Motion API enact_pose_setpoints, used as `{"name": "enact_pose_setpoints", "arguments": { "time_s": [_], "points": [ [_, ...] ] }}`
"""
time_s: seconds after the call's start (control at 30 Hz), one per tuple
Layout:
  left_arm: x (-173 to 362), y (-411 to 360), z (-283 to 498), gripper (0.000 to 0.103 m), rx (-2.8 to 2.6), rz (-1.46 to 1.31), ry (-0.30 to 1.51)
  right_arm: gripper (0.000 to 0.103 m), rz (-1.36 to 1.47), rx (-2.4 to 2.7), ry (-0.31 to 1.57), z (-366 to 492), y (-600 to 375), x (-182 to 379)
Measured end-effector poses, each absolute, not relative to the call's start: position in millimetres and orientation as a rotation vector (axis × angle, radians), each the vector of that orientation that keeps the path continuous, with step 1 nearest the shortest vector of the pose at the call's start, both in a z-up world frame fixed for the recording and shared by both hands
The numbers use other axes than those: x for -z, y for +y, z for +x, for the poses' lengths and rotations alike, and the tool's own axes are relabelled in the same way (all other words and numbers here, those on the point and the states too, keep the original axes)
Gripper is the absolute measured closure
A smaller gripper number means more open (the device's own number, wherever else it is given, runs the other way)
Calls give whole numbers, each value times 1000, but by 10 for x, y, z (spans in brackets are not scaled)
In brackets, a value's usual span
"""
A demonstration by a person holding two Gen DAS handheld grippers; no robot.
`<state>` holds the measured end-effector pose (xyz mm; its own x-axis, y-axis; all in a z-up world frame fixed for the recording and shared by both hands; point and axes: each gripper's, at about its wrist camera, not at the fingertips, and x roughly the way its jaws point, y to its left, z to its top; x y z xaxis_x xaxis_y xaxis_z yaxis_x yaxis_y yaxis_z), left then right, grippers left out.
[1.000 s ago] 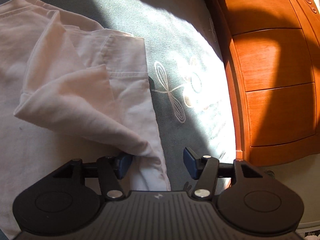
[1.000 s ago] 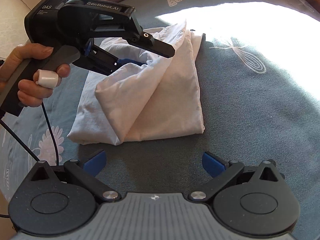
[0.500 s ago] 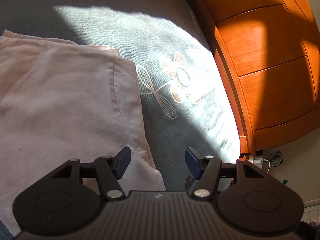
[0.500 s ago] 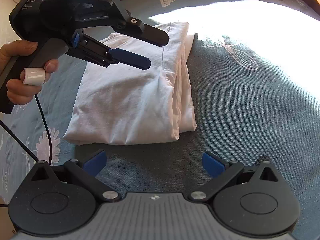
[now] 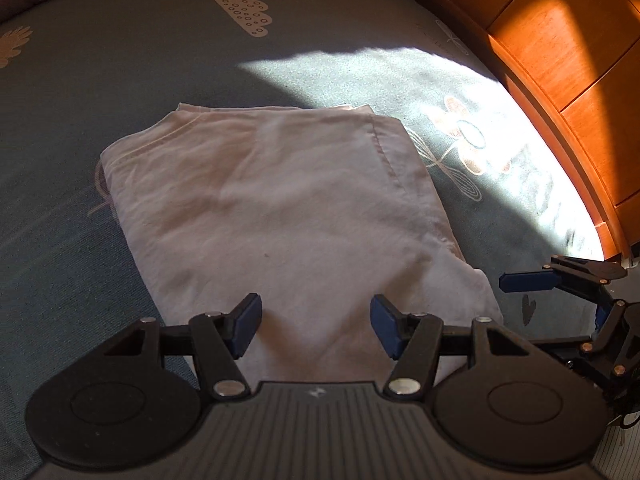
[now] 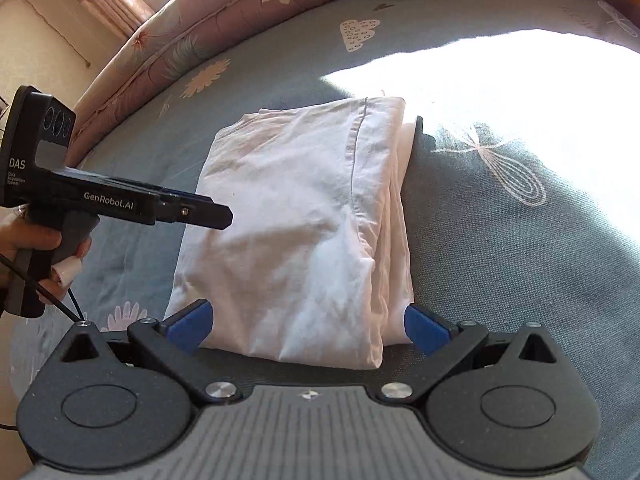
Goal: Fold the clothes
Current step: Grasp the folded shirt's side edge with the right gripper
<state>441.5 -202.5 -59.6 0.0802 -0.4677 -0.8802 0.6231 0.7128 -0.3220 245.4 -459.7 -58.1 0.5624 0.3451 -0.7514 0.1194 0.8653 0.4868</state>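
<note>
A white garment (image 5: 280, 208) lies folded into a flat rectangle on the blue-grey bed sheet (image 5: 100, 60). My left gripper (image 5: 316, 320) hovers over its near end, open, with no cloth between the blue pads. In the right wrist view the garment (image 6: 304, 220) stretches away from my right gripper (image 6: 308, 320), which stands wide open at its near edge, pads either side of it and apart from it. The left gripper (image 6: 222, 216) reaches in from the left, held by a hand (image 6: 36, 240). One blue pad of the right gripper (image 5: 528, 281) shows beside the garment's right corner.
An orange wooden bed board (image 5: 560, 60) runs along the right side of the bed. A pinkish flowered quilt (image 6: 192, 28) is rolled along the far edge. Bright sunlight falls on the sheet (image 6: 520, 100) to the right of the garment. A black cable (image 6: 52, 300) hangs under the hand.
The raised flap near the left gripper has dropped and the garment now lies flat. The left gripper has drawn back and rolled. The right gripper has come up to the garment's near edge.
</note>
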Motion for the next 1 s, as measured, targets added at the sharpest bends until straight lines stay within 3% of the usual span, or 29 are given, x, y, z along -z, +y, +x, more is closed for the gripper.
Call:
{"name": "enact_pose_setpoints", "arguments": {
  "time_s": [0.7, 0.77, 0.9, 0.93, 0.97, 1.0],
  "points": [
    [907, -1813, 4593, 39, 829, -47, 1324, 3, 1302, -394, 889, 2830, -5424, 1520],
    [919, -1802, 4603, 39, 825, -66, 1325, 18, 1249, -375, 949, 2867, -5402, 1502],
    [930, -1772, 4597, 39, 824, -95, 1320, 36, 1218, -305, 973, 2840, -5378, 1485],
    [925, -1766, 4599, 39, 821, -102, 1321, 51, 1226, -277, 979, 2812, -5388, 1504],
    [919, -1761, 4601, 39, 819, -108, 1322, 74, 1238, -243, 989, 2783, -5402, 1534],
    [901, -1767, 4599, 39, 816, -105, 1322, 83, 1242, -207, 1004, 2767, -5410, 1556]
  ]
}}
